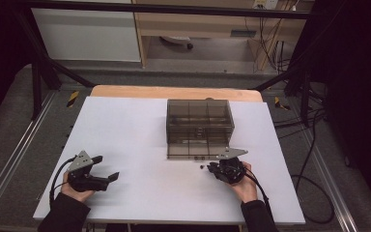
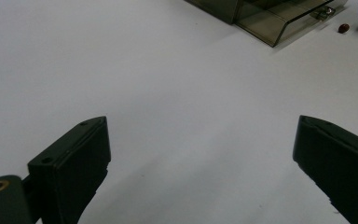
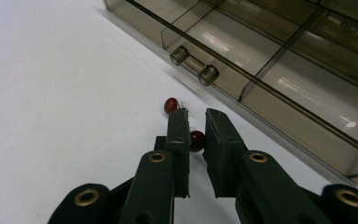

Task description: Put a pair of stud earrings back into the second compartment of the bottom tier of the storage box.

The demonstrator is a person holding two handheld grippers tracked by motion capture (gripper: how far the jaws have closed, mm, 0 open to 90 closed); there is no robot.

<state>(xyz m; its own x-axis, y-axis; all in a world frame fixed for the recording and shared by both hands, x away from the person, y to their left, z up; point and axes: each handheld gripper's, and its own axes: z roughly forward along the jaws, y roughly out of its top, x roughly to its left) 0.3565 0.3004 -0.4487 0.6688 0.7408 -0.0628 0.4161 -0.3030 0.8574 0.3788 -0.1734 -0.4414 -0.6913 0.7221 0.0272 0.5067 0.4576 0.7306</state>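
A smoky see-through drawer box (image 1: 199, 126) stands mid-table, and its low drawer (image 3: 279, 84) with a bar handle (image 3: 194, 65) juts out toward me. In front of it lie two small red beads on thin wire. My right gripper (image 3: 196, 113) points at the drawer front, and its jaws are pinched on one red bead (image 3: 196, 140). The other red bead (image 3: 171, 105) lies free just beyond the jaw tips. The high view has the right gripper (image 1: 211, 167) just below the box's front. My left gripper (image 1: 107, 169) rests at the table's left, jaws wide apart (image 2: 200, 122) over bare tabletop.
The white table (image 1: 135, 130) has open room to the left of and before the box. From the left gripper view the box (image 2: 261, 14) and a red bead (image 2: 343, 28) show far off at the upper right. Cables trail off the table's right side.
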